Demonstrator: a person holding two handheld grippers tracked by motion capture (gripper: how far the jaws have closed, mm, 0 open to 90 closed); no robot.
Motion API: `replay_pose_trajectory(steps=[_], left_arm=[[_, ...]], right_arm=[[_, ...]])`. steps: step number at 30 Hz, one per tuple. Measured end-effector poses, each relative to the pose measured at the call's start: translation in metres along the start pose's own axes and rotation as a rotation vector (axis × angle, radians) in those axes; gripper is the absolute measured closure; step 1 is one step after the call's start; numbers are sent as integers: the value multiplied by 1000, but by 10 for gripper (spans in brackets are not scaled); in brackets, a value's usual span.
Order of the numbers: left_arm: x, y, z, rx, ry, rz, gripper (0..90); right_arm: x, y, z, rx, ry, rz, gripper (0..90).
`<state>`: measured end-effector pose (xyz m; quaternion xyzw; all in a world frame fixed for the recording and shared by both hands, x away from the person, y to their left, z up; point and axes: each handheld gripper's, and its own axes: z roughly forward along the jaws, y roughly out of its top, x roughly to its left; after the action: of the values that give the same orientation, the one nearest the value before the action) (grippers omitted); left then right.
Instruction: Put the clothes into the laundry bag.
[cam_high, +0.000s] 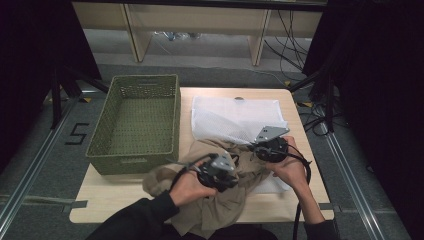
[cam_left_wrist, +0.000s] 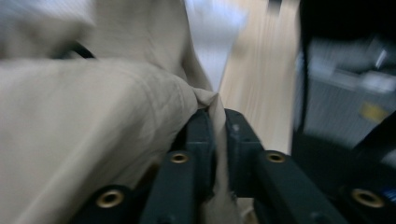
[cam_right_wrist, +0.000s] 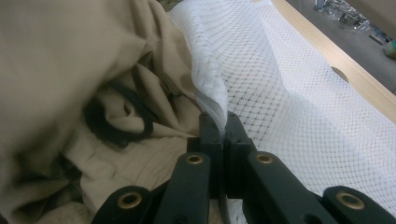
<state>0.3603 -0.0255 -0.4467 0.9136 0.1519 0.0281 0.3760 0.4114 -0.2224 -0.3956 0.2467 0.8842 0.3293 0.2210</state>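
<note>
A beige garment (cam_high: 220, 195) lies crumpled at the table's front, partly hanging over the edge. My left gripper (cam_high: 220, 172) rests on it, jaws shut on a fold of the beige garment (cam_left_wrist: 140, 102) in the left gripper view (cam_left_wrist: 218, 122). A white mesh bag (cam_high: 235, 117) lies flat behind it on the table. My right gripper (cam_high: 267, 147) is at the bag's front edge. In the right gripper view (cam_right_wrist: 224, 125) its jaws are shut on the rim of the white mesh bag (cam_right_wrist: 289, 93), with the beige garment (cam_right_wrist: 70, 70) bunched at the left.
An empty green woven basket (cam_high: 136, 120) stands on the table's left half. The wooden table (cam_high: 110, 197) shows bare at the front left. Shelving legs and cables lie on the floor beyond the table's far edge.
</note>
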Motion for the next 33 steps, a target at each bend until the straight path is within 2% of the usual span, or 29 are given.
replay_pose_trajectory(steps=[2,5,6,7,8,9,10,11,13,15,16,17,18,19,20,21,22,23,24,25,26,28,29,30,32,33], left_arm=[[-5,1,6,46,-31,-20,628],[-12,10,-13,-21,-13,-41,469],[-12,13,-21,-36,-9,-36,432],[-12,17,-35,-79,-15,-72,401],[-10,20,-47,-93,-22,-85,367],[-8,23,-59,-105,-29,-104,337],[-7,24,-72,-138,-19,-112,325],[-6,25,-84,-155,6,-106,320],[0,27,-103,-162,78,-90,313],[12,25,-114,-130,181,-63,299],[22,23,-116,-115,210,-73,289],[32,21,-114,-100,233,-111,283],[42,17,-111,-64,255,-125,263],[51,13,-104,-30,284,-159,226],[60,8,-97,8,280,-161,204],[69,3,-90,29,236,-170,187],[77,-3,-81,19,201,-209,189],[87,-9,-71,38,184,-224,197],[90,-12,-64,56,172,-235,170],[93,-15,-55,68,141,-241,149],[91,-17,-45,38,118,-274,206],[77,-16,-31,18,64,-189,463],[69,-13,-26,-2,50,-178,557],[61,-9,-23,5,49,-126,638],[48,-1,-15,-6,62,-98,714],[45,3,-12,-17,63,-103,750]], right_arm=[[0,-1,0,6,-1,11,898],[-1,-3,2,2,-1,-4,898],[-1,-3,2,4,1,-6,898],[-1,-3,1,5,1,-4,898],[1,-4,1,10,-6,27,898],[-1,-3,1,6,-3,5,898],[2,-4,0,5,-18,25,898],[0,-3,1,3,-2,-8,898],[1,-2,0,6,-3,1,898],[2,-1,0,9,-4,13,898],[1,-1,1,7,-1,-2,898],[2,-1,1,9,0,-1,898],[2,-1,1,11,-2,-1,898],[2,-1,1,9,-2,-2,898],[2,0,0,4,-5,-7,898],[2,0,0,5,-7,-5,898],[2,0,-1,6,-7,-5,898],[2,0,0,6,0,-10,898],[3,1,-1,7,-10,0,898],[2,1,0,5,-13,1,898],[2,1,0,4,-12,2,898],[3,2,1,3,-13,-11,898],[3,3,1,1,-16,1,898],[4,4,1,-5,-17,6,898],[5,8,1,-20,-11,5,899],[6,10,0,-29,-8,-11,899]])
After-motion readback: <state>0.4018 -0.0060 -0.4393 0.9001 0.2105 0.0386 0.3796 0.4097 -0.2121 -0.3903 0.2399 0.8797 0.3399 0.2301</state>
